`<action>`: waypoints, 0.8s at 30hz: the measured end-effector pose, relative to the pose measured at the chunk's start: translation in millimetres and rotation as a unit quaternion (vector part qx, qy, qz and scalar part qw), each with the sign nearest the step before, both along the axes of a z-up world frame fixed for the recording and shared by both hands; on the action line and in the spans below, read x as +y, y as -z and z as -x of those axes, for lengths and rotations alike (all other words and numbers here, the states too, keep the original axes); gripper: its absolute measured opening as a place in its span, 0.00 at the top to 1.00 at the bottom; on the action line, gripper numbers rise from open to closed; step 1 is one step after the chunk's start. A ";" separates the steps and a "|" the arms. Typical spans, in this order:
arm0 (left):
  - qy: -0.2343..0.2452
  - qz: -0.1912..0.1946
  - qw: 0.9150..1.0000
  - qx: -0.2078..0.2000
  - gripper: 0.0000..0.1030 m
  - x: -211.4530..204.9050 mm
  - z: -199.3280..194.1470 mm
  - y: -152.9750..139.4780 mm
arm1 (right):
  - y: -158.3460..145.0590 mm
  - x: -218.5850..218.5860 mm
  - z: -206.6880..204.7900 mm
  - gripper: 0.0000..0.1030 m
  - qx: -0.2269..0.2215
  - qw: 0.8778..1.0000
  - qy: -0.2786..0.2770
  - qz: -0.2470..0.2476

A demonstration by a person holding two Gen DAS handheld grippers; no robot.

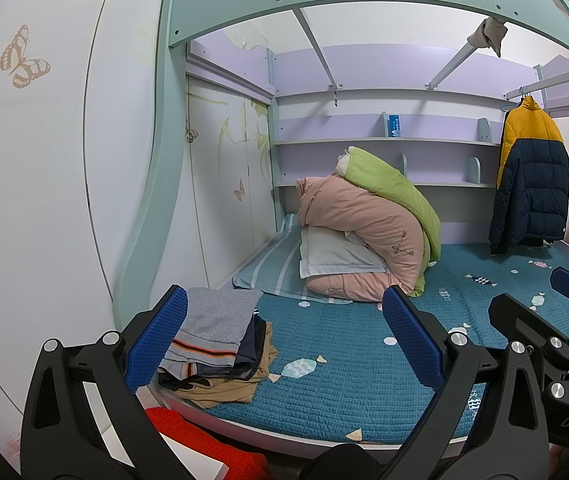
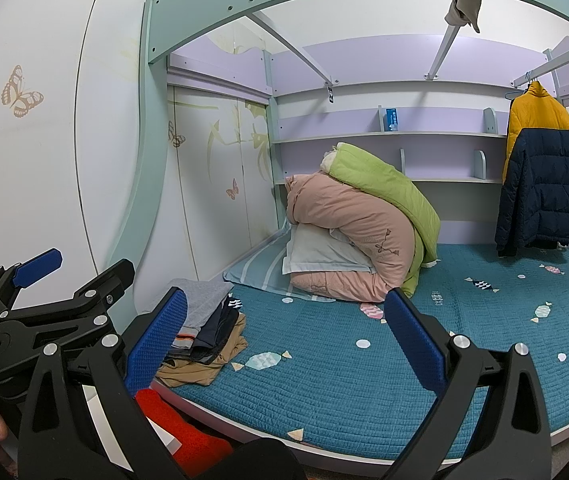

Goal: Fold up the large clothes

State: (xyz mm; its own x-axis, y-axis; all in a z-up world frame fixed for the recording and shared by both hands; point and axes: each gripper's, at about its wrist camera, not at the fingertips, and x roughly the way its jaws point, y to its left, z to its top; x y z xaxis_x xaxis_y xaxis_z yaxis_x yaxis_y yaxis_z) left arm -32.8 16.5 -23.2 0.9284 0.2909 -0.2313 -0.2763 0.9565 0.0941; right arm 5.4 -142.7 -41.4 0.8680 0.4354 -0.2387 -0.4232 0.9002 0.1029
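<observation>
Tools come nearest: the left tool [image 1: 284,344] and the right tool [image 2: 284,344], two in all, each with its pair of blue ribbed pads spread wide and nothing between them, both held level just short of the bed's near edge and aimed across the teal quilted bed cover with its candy print [image 1: 344,392]. Held side by side and empty like that, they look ready either to reach for a garment or to draw away from one just set down; the pictures fit both. Below the bed's near edge, at its left end, lies one bright red fuzzy cloth [image 1: 200,444], partly hidden behind the left tool. On the cover's near left corner sits one low stack of folded clothes [image 1: 220,344], grey with an orange stripe on top, dark navy in the middle and tan beneath, at least three pieces, kept at the corner probably so the middle of the cover stays free as folding room. Further back on the cover rest one pink quilt [image 1: 368,232], one green quilt [image 1: 396,192] draped over it and one pale pillow [image 1: 336,258] wedged under it, bundled against the headboard shelves. At the cover's far right hangs one yellow and navy padded jacket [image 1: 532,176] from a rail, unfolded.
</observation>
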 end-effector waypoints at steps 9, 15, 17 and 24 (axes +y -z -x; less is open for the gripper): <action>0.000 0.000 1.000 0.000 0.05 0.4 -1.0 -1.3 | -0.3 0.4 0.1 0.07 0.000 1.000 0.000 0.000; 0.000 0.000 1.000 0.000 0.05 0.6 -0.7 -0.8 | 0.0 0.6 0.1 0.07 0.001 1.000 0.000 0.000; 0.000 0.000 1.000 0.001 0.05 0.5 -0.4 -0.5 | 0.0 0.7 0.1 0.07 0.001 1.000 0.000 0.000; 0.000 0.000 1.000 0.000 0.05 1.7 -0.2 1.0 | 1.8 1.5 0.5 0.07 0.002 1.000 -0.001 0.000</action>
State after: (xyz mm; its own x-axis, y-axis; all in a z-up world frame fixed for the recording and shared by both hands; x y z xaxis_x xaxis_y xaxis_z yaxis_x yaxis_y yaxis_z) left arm -32.6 18.2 -24.2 0.9283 0.2902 -0.2324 -0.2757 0.9567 0.0935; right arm 4.9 -141.2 -43.2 0.8667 0.4365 -0.2415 -0.4239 0.8996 0.1051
